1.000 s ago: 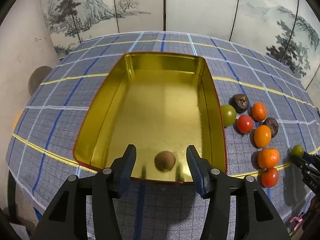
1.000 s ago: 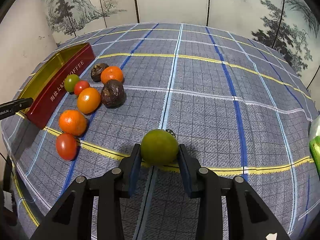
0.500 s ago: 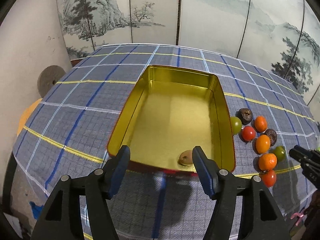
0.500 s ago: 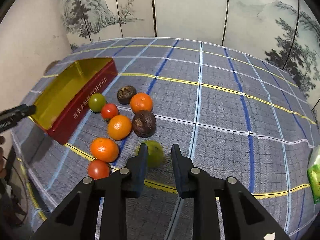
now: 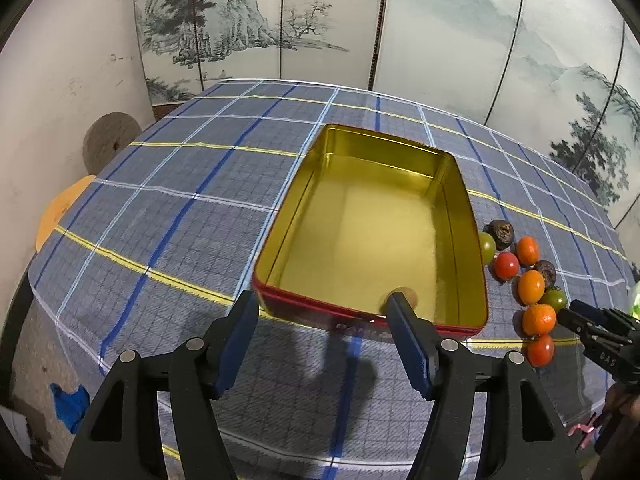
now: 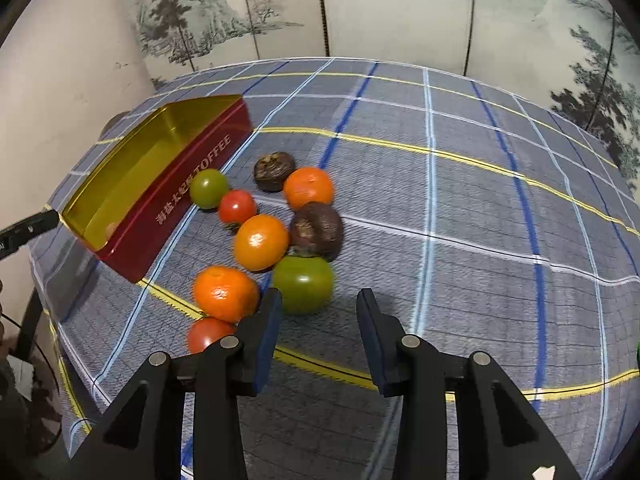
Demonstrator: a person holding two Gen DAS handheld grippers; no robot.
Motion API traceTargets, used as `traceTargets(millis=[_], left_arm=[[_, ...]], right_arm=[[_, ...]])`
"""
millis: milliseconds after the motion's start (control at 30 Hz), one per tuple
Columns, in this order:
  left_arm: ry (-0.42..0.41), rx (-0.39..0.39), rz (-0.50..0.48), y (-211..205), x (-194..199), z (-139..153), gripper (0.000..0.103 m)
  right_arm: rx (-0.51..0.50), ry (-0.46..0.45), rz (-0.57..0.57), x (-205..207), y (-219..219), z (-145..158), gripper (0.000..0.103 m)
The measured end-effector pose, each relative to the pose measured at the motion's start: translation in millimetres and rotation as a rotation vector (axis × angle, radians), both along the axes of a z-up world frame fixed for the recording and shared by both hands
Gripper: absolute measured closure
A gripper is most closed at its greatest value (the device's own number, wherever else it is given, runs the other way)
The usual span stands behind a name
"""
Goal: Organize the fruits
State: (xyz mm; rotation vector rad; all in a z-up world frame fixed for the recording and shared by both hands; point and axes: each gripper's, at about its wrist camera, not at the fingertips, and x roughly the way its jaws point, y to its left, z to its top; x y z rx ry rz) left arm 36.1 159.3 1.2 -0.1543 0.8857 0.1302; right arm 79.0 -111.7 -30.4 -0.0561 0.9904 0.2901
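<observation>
Painted screens stand behind a counter point(image 6: 460, 208) under a blue checked cloth, where a gold-lined tin point(image 5: 480, 280) sits with one small brown fruit point(image 5: 408, 295) near its front wall. Beside the tin lies a tight cluster: oranges, tomatoes, two dark wrinkled fruits. The right gripper point(image 6: 318, 320) is opening its jaws, nothing pressed between them; the green tomato point(image 6: 303, 285) rests on the cloth just ahead of its fingers, touching an orange point(image 6: 261, 243) and a dark fruit point(image 6: 316, 230). The left gripper point(image 5: 320, 330) hangs before the tin, jaws apart and empty. That tomato looks light, smooth and round, likely to roll and bruise; I would take it across its widest part, gently, from above
</observation>
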Motion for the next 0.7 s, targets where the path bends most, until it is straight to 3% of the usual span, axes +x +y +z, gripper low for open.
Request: traceTargets(millis=[433,700], left_arm=[[0.001,-0.014,0.044,17,-4,1,0.036],[0.005,-0.013,0.065,25,-5,0,0.034]], right_arm=[[-0.057,0.026,0.033,13,21,-19,0.068],[-0.092,-0.019,0.032,8,25,-5,0.07]])
